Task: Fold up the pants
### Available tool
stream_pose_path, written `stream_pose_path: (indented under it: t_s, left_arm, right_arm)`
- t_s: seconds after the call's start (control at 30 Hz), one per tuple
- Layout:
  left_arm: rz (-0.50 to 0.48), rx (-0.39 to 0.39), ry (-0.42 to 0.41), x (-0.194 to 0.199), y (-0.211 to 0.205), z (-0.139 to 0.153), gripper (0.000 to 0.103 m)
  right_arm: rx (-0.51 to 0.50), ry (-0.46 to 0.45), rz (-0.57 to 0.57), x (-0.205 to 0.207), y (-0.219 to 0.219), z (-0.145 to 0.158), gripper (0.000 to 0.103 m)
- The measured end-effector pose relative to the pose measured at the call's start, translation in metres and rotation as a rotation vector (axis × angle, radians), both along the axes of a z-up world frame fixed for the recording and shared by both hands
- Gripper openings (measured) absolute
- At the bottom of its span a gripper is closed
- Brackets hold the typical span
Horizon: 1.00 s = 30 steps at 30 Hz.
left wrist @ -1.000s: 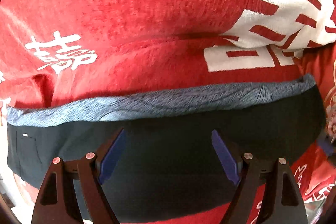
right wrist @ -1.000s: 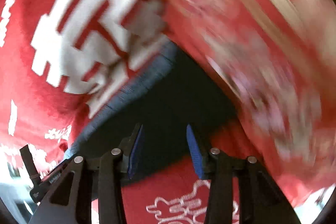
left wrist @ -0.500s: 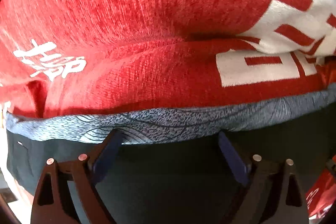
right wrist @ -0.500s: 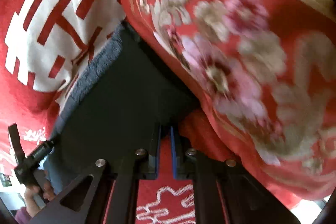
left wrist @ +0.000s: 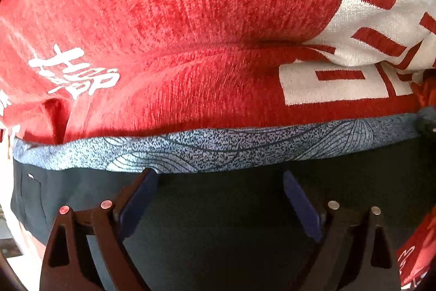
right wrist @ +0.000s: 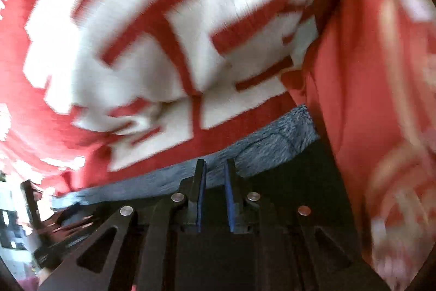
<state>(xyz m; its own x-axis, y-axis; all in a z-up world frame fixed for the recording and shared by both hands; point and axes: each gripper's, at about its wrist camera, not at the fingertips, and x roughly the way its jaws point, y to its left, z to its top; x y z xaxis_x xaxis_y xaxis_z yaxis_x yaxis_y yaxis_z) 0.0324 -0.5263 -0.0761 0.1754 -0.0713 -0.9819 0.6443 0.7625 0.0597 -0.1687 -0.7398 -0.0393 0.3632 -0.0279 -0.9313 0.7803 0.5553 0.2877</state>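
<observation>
Dark pants (left wrist: 218,222) with a grey-blue patterned waistband (left wrist: 218,149) lie on a red blanket with white characters (left wrist: 190,32). My left gripper (left wrist: 219,182) is open, its blue pads just above the dark cloth below the waistband. In the right wrist view the pants (right wrist: 294,182) and their waistband (right wrist: 272,143) show blurred. My right gripper (right wrist: 215,168) has its pads nearly together at the waistband edge, with a narrow gap; dark cloth lies under it, and I cannot tell if it pinches any.
A red floral cloth (right wrist: 381,100) rises on the right beside the pants. The other hand-held gripper (right wrist: 35,222) shows at the lower left of the right wrist view.
My left gripper has pulled back slightly from the waistband. My right gripper closed from open, then swung from the pants' corner toward the waistband; its view is motion-blurred now.
</observation>
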Motion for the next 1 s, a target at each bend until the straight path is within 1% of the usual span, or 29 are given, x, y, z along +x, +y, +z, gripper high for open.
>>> stream_pose_path:
  t_s: [0.03, 0.07, 0.13, 0.2, 0.23, 0.27, 0.3, 0.33, 0.4, 0.47, 0.53, 0.6, 0.63, 0.7, 0.8, 0.87, 0.97, 1.0]
  left_arm:
    - [0.004, -0.009, -0.001, -0.001, 0.003, -0.001, 0.095]
    - [0.006, -0.017, -0.001, -0.001, 0.004, -0.001, 0.095]
    - [0.009, -0.024, -0.003, -0.001, 0.005, -0.002, 0.095]
    - [0.011, -0.024, -0.005, -0.001, 0.006, -0.002, 0.095]
    - [0.011, -0.020, -0.002, -0.001, 0.006, -0.003, 0.095]
    - [0.007, -0.013, 0.005, -0.002, 0.006, -0.003, 0.095]
    - [0.001, -0.010, 0.011, 0.000, 0.007, -0.005, 0.095]
    - [-0.007, -0.005, 0.018, 0.000, 0.007, -0.004, 0.095]
    - [-0.025, 0.009, 0.019, -0.002, 0.009, -0.003, 0.095]
    - [-0.050, 0.024, -0.011, -0.008, 0.017, -0.002, 0.095]
    - [-0.062, 0.031, -0.016, -0.015, 0.026, -0.003, 0.095]
    - [-0.055, 0.013, -0.007, -0.019, 0.036, -0.004, 0.095]
    - [-0.045, 0.006, 0.000, -0.021, 0.043, -0.005, 0.096]
    - [-0.034, -0.003, 0.023, -0.022, 0.049, -0.006, 0.096]
    - [-0.025, 0.015, 0.051, -0.025, 0.055, -0.003, 0.096]
    - [-0.044, 0.033, 0.043, -0.031, 0.058, 0.003, 0.096]
    - [-0.063, 0.038, 0.050, -0.042, 0.071, 0.010, 0.096]
    - [-0.062, 0.037, 0.056, -0.044, 0.076, 0.011, 0.096]
  right_arm:
    - [-0.027, 0.056, -0.003, 0.000, -0.005, -0.009, 0.009]
    - [-0.064, 0.082, -0.023, -0.005, -0.011, -0.012, 0.009]
    - [-0.099, 0.084, -0.090, -0.019, -0.022, -0.008, 0.004]
    - [-0.108, 0.102, -0.098, -0.021, -0.022, -0.003, 0.005]
    - [-0.130, 0.129, -0.086, -0.018, -0.018, 0.001, 0.009]
    - [-0.150, 0.137, -0.073, -0.017, -0.013, 0.007, 0.011]
    - [-0.151, 0.125, -0.074, -0.019, -0.009, 0.014, 0.011]
    - [-0.140, 0.107, -0.080, -0.022, -0.006, 0.018, 0.011]
    - [-0.088, 0.049, -0.097, -0.034, 0.001, 0.028, 0.011]
    - [-0.072, 0.038, -0.084, -0.047, 0.014, 0.034, 0.011]
    - [-0.086, 0.078, -0.046, -0.060, 0.026, 0.032, 0.011]
    - [-0.097, 0.150, -0.019, -0.064, 0.038, 0.022, 0.011]
    - [-0.080, 0.147, -0.021, -0.076, 0.041, 0.016, 0.011]
    - [-0.063, 0.076, -0.050, -0.097, 0.047, 0.012, 0.011]
    - [-0.004, 0.054, -0.096, -0.106, 0.047, 0.015, 0.011]
    - [0.057, 0.042, -0.126, -0.110, 0.049, 0.018, 0.011]
    - [0.105, -0.010, -0.125, -0.119, 0.065, 0.028, 0.012]
    - [0.115, -0.014, -0.118, -0.120, 0.071, 0.025, 0.012]
